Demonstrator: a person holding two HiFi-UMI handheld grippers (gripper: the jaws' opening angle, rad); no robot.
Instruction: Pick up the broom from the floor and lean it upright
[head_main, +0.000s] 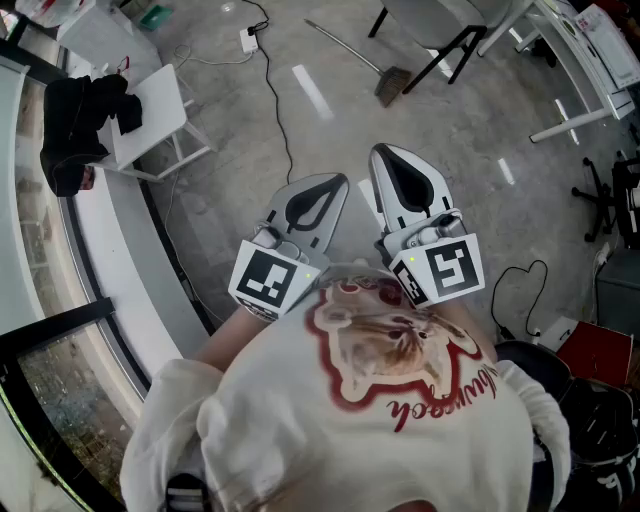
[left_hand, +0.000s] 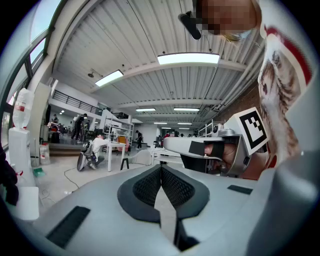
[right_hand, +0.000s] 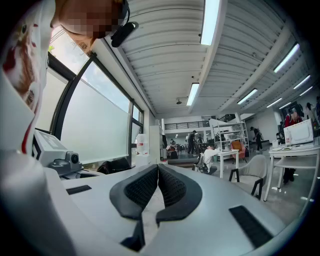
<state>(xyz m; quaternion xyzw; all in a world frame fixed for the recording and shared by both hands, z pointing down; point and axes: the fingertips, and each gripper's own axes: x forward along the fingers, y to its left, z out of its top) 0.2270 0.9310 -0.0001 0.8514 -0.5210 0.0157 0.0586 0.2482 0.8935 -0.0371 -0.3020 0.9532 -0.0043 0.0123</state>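
The broom (head_main: 352, 52) lies flat on the grey floor far ahead of me, its thin handle running up and left from the brown brush head (head_main: 392, 85). Both grippers are held level in front of the person's chest, well short of the broom. My left gripper (head_main: 336, 183) is shut with nothing between its pads (left_hand: 150, 186). My right gripper (head_main: 384, 153) is shut and empty too, its black pads (right_hand: 172, 187) meeting at the tip. In the left gripper view the right gripper (left_hand: 200, 150) shows alongside, and the broom is in neither gripper view.
A white chair (head_main: 150, 110) with a black garment (head_main: 80, 125) stands at the left by the window ledge. A black cable (head_main: 275, 100) runs across the floor from a power strip (head_main: 248, 40). Black table legs (head_main: 450, 50) stand just past the broom, a white desk frame (head_main: 580, 115) at right.
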